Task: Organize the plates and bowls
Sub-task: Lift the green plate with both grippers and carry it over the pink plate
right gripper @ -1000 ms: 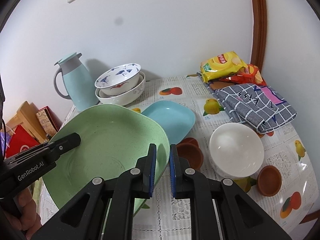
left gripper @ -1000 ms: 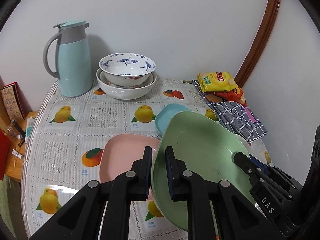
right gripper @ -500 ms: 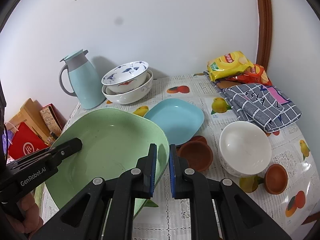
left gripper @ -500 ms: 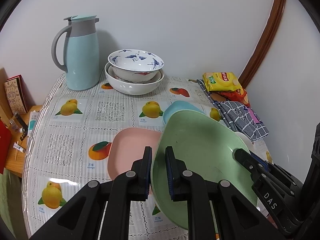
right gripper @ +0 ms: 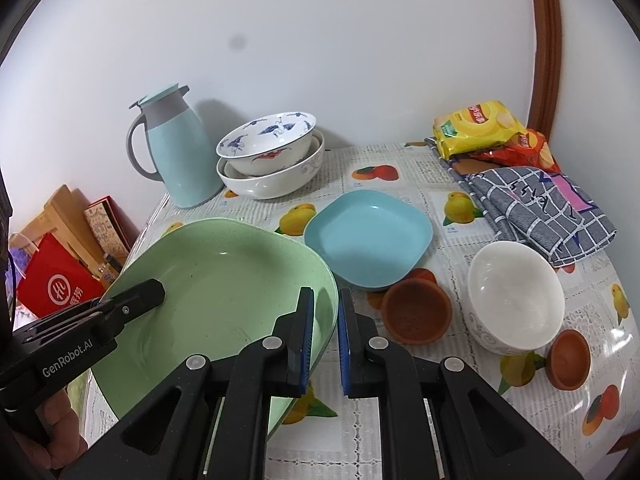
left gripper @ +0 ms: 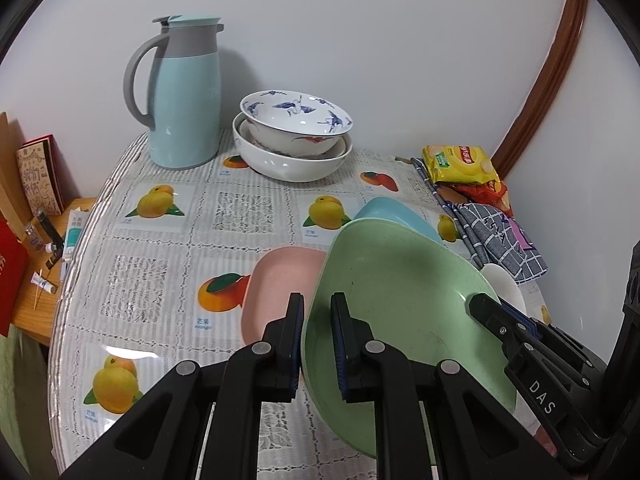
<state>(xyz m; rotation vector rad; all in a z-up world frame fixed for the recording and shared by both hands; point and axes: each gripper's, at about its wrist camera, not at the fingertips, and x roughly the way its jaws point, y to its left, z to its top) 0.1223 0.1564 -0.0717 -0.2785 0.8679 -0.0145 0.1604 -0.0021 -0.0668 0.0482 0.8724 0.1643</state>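
Pinching opposite rims of the green plate [right gripper: 224, 280], the left tongs [left gripper: 316, 320] and right tongs [right gripper: 325, 314] hold it tilted above the counter [left gripper: 240, 212], over the pink plate [left gripper: 280, 280], near the blue plate [right gripper: 368, 236].

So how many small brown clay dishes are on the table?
2 in view. One brown clay dish sits just below the blue plate; the other sits right of the white bowl. The green plate may hide more.

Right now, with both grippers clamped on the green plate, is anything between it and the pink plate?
Nothing visible. The green plate, held by the left gripper and right gripper, overlaps the bare pink plate.
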